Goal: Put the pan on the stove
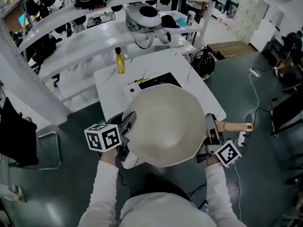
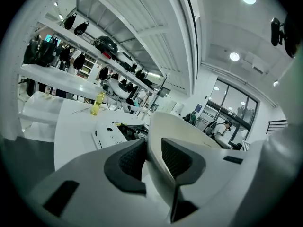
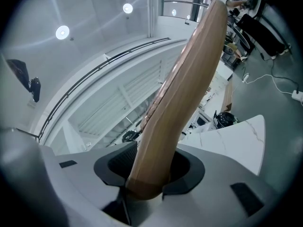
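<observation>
A white table (image 1: pixel 111 79) is standing ahead of both grippers, below shelves (image 1: pixel 71 37). The left gripper (image 2: pixel 152 160) is pinching the pan (image 1: pixel 163 124) by its rim. The right gripper (image 3: pixel 150 167) is clamping the handle (image 1: pixel 235 126), which is pointing right.

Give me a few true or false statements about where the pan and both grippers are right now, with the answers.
1. The left gripper clamps the pan by its rim. True.
2. The right gripper is empty. False: it grips the pan's wooden handle.
3. The pan sits on the stove. False: both grippers hold it in the air, with the stove ahead of it.
4. A yellow bottle stands on the table. True.
</observation>
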`<state>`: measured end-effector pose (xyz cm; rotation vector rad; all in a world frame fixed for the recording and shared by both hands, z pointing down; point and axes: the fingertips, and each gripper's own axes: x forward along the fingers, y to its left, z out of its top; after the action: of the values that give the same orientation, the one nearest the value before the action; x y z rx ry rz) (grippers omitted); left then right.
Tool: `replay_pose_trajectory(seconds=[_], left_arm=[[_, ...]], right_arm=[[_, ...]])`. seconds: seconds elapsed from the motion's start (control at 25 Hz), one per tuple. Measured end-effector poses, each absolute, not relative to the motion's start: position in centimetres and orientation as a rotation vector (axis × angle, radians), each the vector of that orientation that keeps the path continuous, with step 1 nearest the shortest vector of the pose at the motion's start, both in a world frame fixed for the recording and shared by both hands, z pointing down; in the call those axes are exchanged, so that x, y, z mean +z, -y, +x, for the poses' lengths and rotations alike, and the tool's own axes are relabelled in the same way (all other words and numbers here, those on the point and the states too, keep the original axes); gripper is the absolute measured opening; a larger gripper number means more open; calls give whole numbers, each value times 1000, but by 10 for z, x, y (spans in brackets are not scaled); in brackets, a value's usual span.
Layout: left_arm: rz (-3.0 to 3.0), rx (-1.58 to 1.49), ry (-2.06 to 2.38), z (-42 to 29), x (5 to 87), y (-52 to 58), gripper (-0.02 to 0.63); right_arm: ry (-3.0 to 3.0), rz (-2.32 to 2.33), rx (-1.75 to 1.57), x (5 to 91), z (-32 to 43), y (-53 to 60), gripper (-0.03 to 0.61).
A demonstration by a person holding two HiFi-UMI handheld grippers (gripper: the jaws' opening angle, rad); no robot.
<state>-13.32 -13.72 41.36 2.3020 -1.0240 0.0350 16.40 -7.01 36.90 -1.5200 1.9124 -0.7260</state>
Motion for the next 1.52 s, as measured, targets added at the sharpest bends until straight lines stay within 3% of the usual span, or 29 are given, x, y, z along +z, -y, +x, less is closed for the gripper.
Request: replay_pose_trajectory(seconds=[1.52], left_arm=[[2236, 117, 1132, -89, 439, 338, 107]], right_arm=[[-1928, -1413, -877, 404, 210, 298, 172]])
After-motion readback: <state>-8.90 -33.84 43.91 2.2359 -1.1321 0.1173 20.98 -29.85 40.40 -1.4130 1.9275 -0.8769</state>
